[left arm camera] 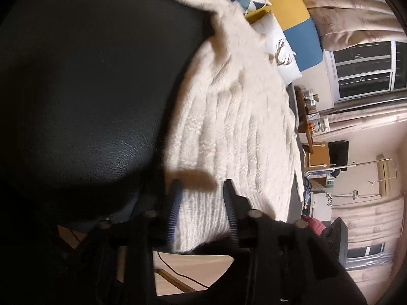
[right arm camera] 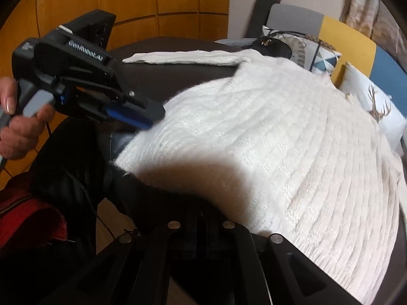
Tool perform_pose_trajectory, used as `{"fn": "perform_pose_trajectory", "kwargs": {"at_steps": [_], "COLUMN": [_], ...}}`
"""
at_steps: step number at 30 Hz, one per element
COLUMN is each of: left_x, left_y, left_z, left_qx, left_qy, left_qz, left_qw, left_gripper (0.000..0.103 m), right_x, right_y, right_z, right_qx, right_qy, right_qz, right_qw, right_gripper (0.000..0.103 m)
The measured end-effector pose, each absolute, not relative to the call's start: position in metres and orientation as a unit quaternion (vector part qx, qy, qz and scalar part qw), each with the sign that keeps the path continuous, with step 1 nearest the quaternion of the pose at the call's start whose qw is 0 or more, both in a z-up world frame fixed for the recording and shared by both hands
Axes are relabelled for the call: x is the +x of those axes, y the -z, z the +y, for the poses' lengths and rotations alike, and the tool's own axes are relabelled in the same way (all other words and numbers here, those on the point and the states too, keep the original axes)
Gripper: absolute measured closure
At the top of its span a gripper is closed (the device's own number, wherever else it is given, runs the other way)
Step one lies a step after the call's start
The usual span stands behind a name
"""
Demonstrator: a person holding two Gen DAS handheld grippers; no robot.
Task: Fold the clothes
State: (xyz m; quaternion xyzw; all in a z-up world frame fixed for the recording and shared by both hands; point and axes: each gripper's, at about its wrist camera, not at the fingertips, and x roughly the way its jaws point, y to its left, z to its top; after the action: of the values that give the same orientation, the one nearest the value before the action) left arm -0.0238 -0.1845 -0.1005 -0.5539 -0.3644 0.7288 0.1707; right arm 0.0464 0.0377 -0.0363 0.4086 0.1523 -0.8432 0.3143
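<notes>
Nearest the lens, the right hand-held gripper [right arm camera: 201, 222] is clenched down at the hem of the white knit sweater [right arm camera: 267, 137], its fingers pressed together under the near edge; whether wool is actually pinched between them cannot be made out, since that corner sits in shadow.

Just left of it along the same hem, the left hand-held gripper [left arm camera: 202, 185] stands released, jaws parted with the ribbed hem lying between the blue pads [left arm camera: 174, 211] but not squeezed. From the right wrist view, the person's hand [right arm camera: 17, 117] is on its grip, and the fingers touch the sweater's left lower corner.

The sweater itself lies spread flat on the dark leather surface [left arm camera: 84, 89], one sleeve [right arm camera: 183, 57] stretched out beyond the body to the left.

So the step in hand looks like taking both hem corners. To do it well, the left should close on a full bite of the rib (a thin nip of loose knit will slip), level with the right, so the hem lifts straight.

Beyond the sweater's collar sit the stag cushion [right arm camera: 379, 104] and a patterned cushion [right arm camera: 323, 56], well clear.
</notes>
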Motion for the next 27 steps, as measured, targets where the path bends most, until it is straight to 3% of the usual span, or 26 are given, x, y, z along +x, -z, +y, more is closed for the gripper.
{"fn": "perform_pose_trajectory", "kwargs": {"at_steps": [5, 8, 10, 11, 12, 14, 27], "left_x": [-0.027, -0.025, -0.023, -0.022, -0.022, -0.02, -0.02], "left_y": [0.096, 0.093, 0.092, 0.093, 0.093, 0.094, 0.074], "left_z": [-0.179, -0.172, -0.168, -0.167, -0.168, -0.169, -0.216], "left_qx": [-0.561, -0.557, -0.546, -0.54, -0.539, -0.537, -0.462], "left_qy": [-0.74, -0.751, -0.765, -0.773, -0.773, -0.773, -0.762], "left_qz": [-0.337, -0.323, -0.313, -0.308, -0.308, -0.309, -0.429], "left_qw": [0.156, 0.148, 0.136, 0.129, 0.131, 0.136, 0.15], "left_gripper": [0.064, 0.055, 0.056, 0.066, 0.086, 0.096, 0.103], "right_x": [0.043, 0.047, 0.049, 0.051, 0.052, 0.052, 0.057], "right_y": [0.039, 0.039, 0.039, 0.039, 0.039, 0.039, 0.035], "right_z": [0.04, 0.043, 0.044, 0.044, 0.045, 0.045, 0.072], "right_qx": [0.411, 0.413, 0.413, 0.413, 0.412, 0.411, 0.409], "right_qy": [0.845, 0.844, 0.844, 0.844, 0.845, 0.846, 0.861], "right_qz": [0.142, 0.134, 0.131, 0.13, 0.131, 0.132, 0.146], "right_qw": [0.312, 0.314, 0.316, 0.316, 0.315, 0.313, 0.264], "right_gripper": [0.101, 0.101, 0.101, 0.101, 0.1, 0.101, 0.101]}}
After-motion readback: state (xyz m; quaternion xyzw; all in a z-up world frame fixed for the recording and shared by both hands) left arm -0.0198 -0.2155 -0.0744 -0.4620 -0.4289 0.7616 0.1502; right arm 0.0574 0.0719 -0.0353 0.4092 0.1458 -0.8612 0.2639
